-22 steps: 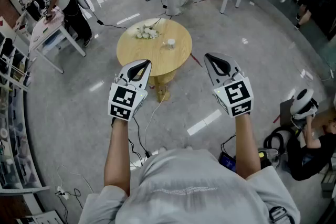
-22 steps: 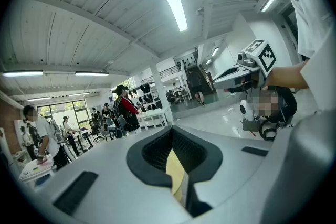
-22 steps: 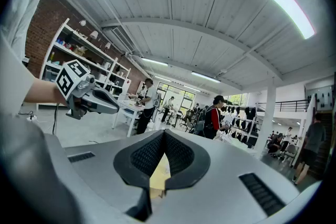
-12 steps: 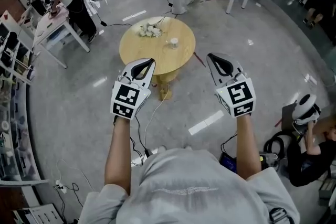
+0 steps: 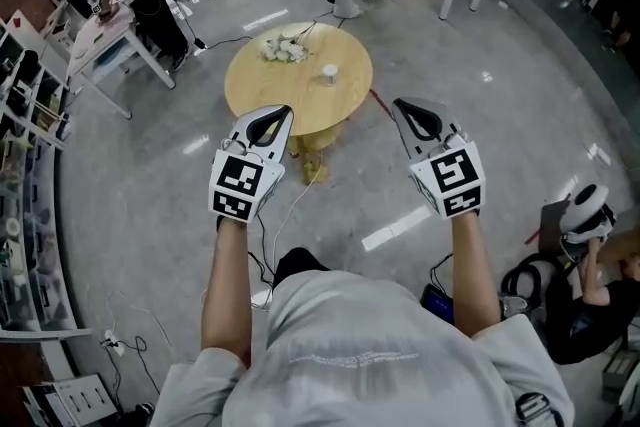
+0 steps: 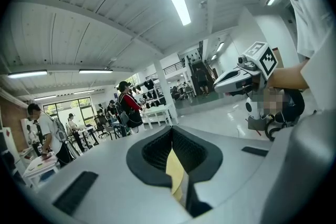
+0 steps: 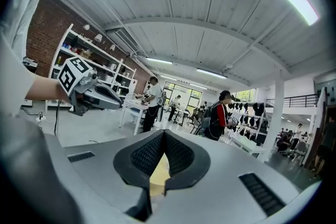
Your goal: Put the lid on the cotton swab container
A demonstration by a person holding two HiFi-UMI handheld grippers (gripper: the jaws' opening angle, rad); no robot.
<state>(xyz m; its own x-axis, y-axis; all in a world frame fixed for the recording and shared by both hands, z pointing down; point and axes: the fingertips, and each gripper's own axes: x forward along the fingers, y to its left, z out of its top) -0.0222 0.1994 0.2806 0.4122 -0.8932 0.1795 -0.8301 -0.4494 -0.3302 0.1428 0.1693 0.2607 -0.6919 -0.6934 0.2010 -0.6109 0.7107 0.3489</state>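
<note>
The cotton swab container, a small white cylindrical pot, stands upright on a round, pale wooden table in the head view, right of the table's middle. It is too small there to tell whether a lid sits on it. Near it, toward the far left of the tabletop, lies a loose bunch of white flowers. The table stands on a polished grey floor, well ahead of the person.

The left gripper and the right gripper are both held in the air short of the table, side by side and well apart, pointing roughly level toward it. Neither touches the table or anything on it.

In the left gripper view the two black ribbed pads meet at their tips with nothing between them. In the right gripper view the pads likewise stand together at the tips, empty. Each gripper view shows the other gripper off to its side.
</note>
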